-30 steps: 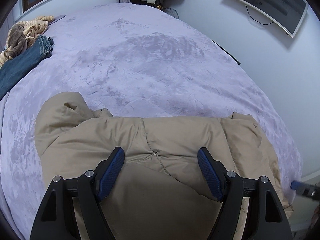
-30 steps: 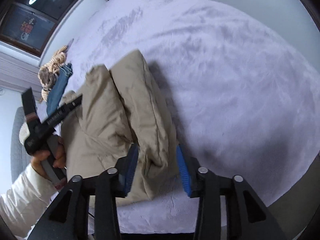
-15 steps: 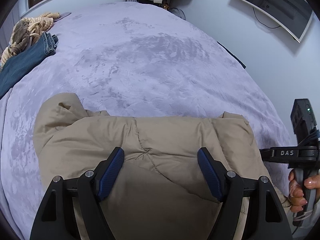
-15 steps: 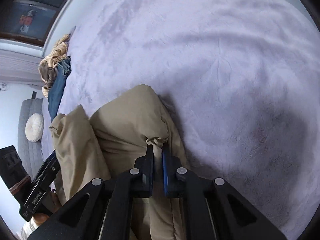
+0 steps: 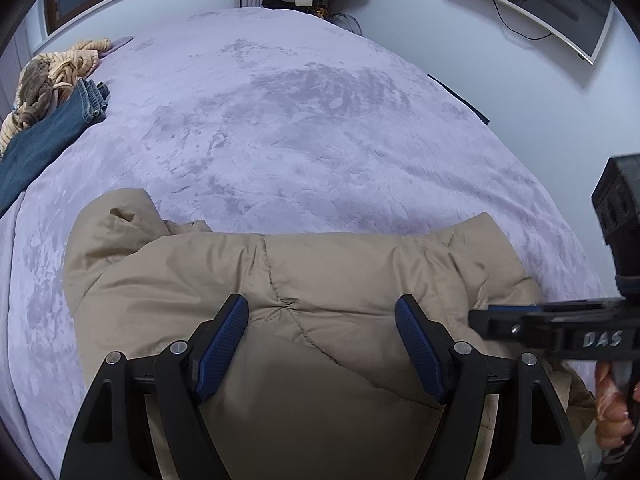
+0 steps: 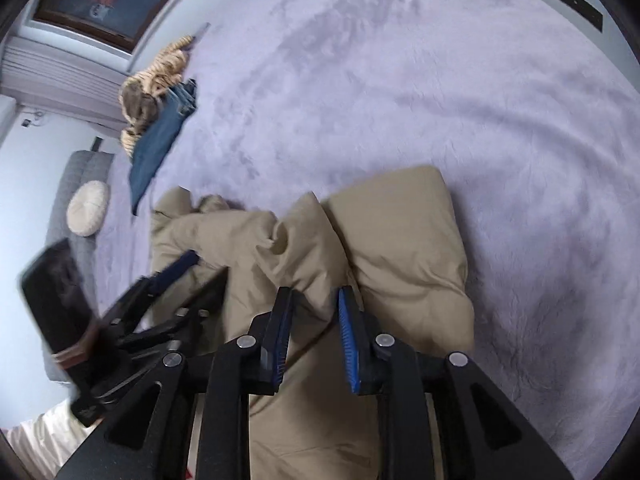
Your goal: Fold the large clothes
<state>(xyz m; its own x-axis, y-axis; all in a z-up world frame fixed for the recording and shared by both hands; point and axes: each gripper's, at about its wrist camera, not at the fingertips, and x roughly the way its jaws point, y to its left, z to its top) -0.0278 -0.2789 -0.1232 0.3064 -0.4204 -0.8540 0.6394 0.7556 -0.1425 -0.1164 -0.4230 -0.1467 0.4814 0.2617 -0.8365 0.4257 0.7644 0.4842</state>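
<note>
On the near edge of the lilac bed (image 5: pixel 320 128), the tan puffer jacket (image 5: pixel 320 280) lies half folded beneath the spread left claw (image 5: pixel 322 332), while the right claw (image 6: pixel 312 332), jaws just reopening, has a fold between its parted pads, seemingly mid-regrip.

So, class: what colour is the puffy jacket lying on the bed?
Beige, or tan: the puffy jacket shows best in the left wrist view.

The beige jacket (image 5: pixel 340 280) is matt, quilted, puffy cloth. The lilac bedspread (image 5: pixel 300 120) looks plush and velvety. The jeans (image 5: pixel 52 132), upper left, are rough denim.
</note>
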